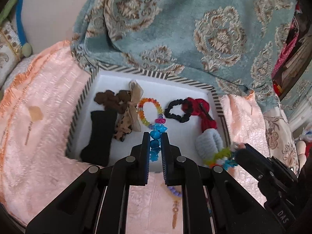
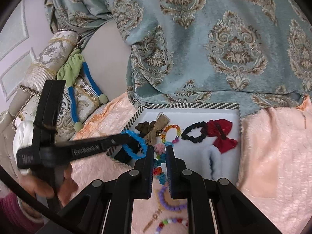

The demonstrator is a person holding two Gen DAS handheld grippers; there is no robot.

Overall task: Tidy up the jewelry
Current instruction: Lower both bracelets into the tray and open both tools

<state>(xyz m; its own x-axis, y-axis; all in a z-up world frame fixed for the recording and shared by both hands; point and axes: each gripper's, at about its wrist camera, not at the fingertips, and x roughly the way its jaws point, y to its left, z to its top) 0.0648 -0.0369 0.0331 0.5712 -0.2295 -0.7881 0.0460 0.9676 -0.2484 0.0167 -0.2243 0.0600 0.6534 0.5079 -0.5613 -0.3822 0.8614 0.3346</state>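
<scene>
Bracelets pinched in both tongs above the striped tray: blue-beaded bracelet left, multicoloured bracelet right.

Blue bead bracelet and multicoloured knotted bracelet — both above striped-rimmed white tray.

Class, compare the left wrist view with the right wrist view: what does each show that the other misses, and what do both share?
Only the left wrist view shows the long black cloth piece lying whole in the tray. Only the right wrist view shows the person's hand and the red, white and green bracelet. Both show the striped tray, black scrunchie, red bow and purple bracelet.
</scene>
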